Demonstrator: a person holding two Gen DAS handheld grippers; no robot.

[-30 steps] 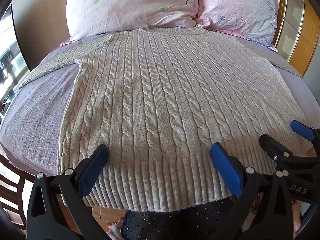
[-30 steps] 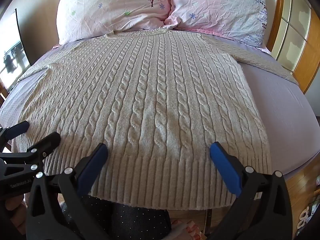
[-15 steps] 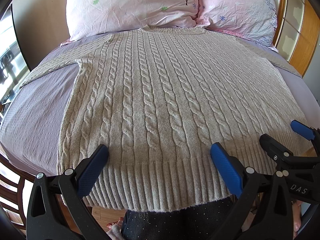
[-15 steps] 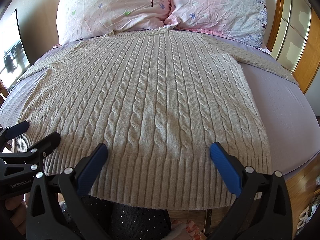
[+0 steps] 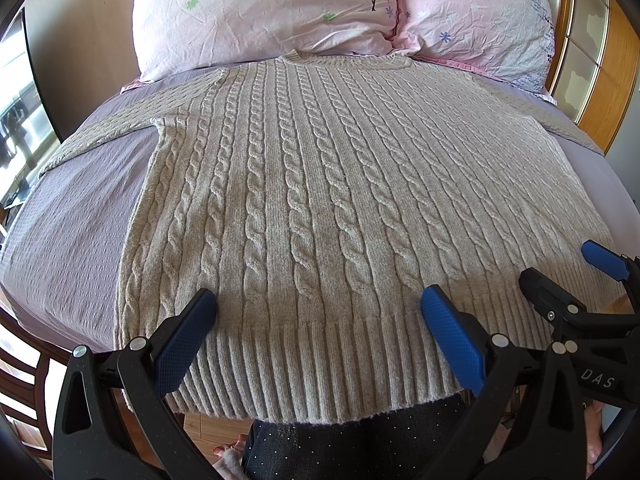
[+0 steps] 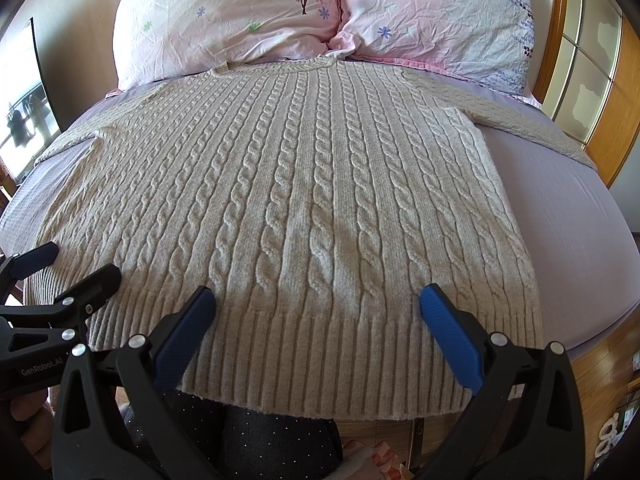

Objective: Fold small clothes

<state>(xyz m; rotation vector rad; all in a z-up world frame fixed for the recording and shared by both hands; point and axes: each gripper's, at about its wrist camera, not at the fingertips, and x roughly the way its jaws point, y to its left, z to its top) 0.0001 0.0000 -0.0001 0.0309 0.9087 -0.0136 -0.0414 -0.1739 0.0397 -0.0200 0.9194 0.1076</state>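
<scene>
A beige cable-knit sweater (image 5: pixel 320 200) lies flat and face up on a lilac bed (image 5: pixel 72 220), collar toward the pillows, ribbed hem hanging over the near edge. It also fills the right wrist view (image 6: pixel 288 200). My left gripper (image 5: pixel 318 300) is open and empty, held just above the hem's left half. My right gripper (image 6: pixel 316 298) is open and empty above the hem's right half. The right gripper shows at the right of the left wrist view (image 5: pixel 568 276). The left gripper shows at the left of the right wrist view (image 6: pixel 76 264).
Two pink floral pillows (image 5: pixel 264 12) (image 6: pixel 436 20) lean at the head of the bed. A wooden headboard with glass panels (image 6: pixel 592 80) stands at the right. The sleeves (image 5: pixel 100 136) (image 6: pixel 532 128) spread sideways. The person's dark trousers (image 5: pixel 352 444) show below the hem.
</scene>
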